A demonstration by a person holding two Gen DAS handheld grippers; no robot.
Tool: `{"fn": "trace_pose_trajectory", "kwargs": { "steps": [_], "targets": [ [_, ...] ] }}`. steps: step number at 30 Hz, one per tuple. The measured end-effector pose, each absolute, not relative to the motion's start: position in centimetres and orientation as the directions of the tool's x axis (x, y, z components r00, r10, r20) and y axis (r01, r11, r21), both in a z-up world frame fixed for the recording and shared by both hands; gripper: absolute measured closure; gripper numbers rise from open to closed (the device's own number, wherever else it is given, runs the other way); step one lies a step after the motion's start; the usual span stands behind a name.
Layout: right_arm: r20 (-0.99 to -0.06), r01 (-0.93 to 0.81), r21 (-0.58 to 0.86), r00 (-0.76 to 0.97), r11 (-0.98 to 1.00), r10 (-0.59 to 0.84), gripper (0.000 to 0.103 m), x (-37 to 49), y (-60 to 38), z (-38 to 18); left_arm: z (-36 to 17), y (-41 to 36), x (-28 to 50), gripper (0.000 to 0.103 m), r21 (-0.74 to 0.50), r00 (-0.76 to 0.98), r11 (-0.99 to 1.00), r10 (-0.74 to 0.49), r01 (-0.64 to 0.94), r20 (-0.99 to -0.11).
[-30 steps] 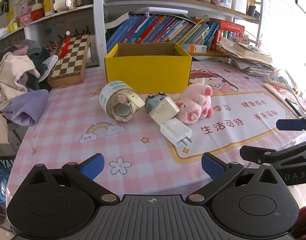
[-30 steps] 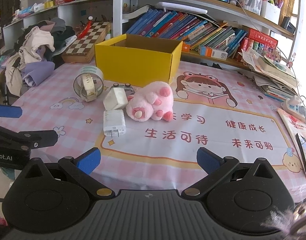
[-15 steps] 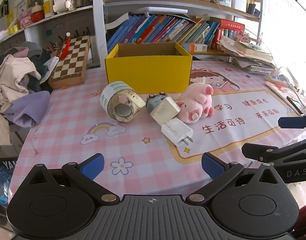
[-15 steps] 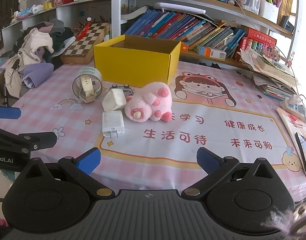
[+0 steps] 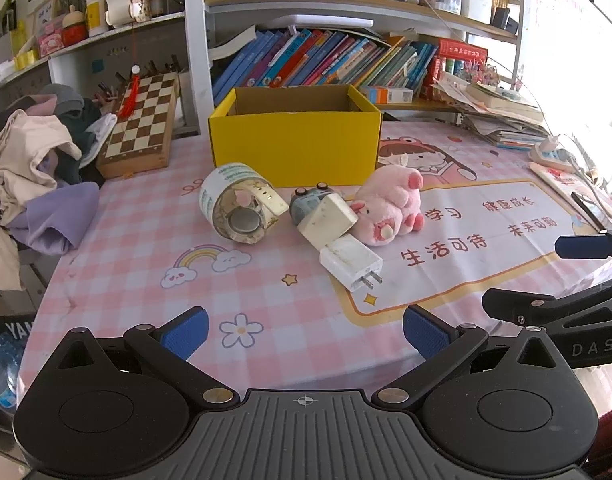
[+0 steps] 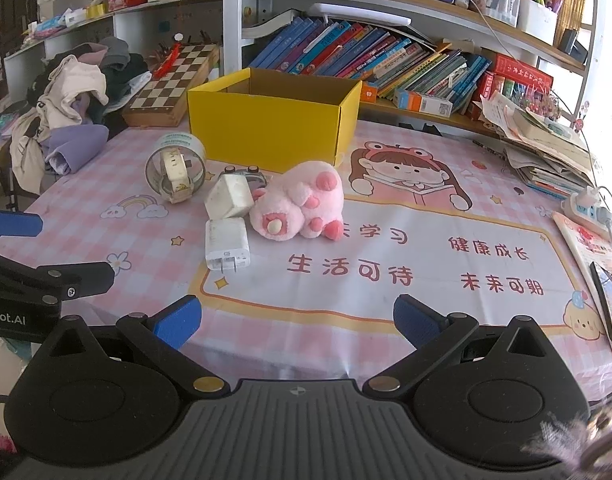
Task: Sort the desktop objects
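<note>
Your left tool (image 5: 303, 326) and right tool (image 6: 295, 322) hover spread wide and empty over the near edge of the table (image 5: 265, 300). Nothing looks sorted yet. At 12 o'clock from the left tool lies a white charger (image 5: 350, 263), prongs toward you, touching a second white charger (image 5: 326, 222) that leans on a small grey toy car (image 5: 306, 200). A pink plush pig (image 5: 390, 206) sits at 1 o'clock, a tape roll (image 5: 233, 210) with a watch inside at 11 o'clock. Behind them the yellow box (image 5: 295, 146) stands open; all five pieces are, by appearances, left to move.
</note>
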State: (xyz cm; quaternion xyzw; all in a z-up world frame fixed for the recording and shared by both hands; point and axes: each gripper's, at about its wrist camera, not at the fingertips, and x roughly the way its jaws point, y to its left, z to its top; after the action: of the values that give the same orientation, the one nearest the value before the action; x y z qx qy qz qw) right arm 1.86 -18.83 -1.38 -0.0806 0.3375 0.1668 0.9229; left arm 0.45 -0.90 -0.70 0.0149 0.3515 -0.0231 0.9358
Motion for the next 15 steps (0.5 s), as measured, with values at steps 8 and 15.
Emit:
{"fn": "trace_pose_trajectory", "kwargs": {
  "steps": [8,15],
  "targets": [
    [-0.651,-0.367,-0.035,0.714,0.93,0.257,0.0,1.76,-18.91,-1.41,-0.68,-1.0,0.29,0.0,0.013,0.752,0.999,-0.029,0.05,-0.659],
    [-0.654,-0.366,-0.035,0.712,0.93,0.255,0.0,1.82,-18.84,-1.42,-0.64,-0.89,0.28,0.0,0.015,0.751,0.998,-0.03,0.053,-0.66]
  ]
}}
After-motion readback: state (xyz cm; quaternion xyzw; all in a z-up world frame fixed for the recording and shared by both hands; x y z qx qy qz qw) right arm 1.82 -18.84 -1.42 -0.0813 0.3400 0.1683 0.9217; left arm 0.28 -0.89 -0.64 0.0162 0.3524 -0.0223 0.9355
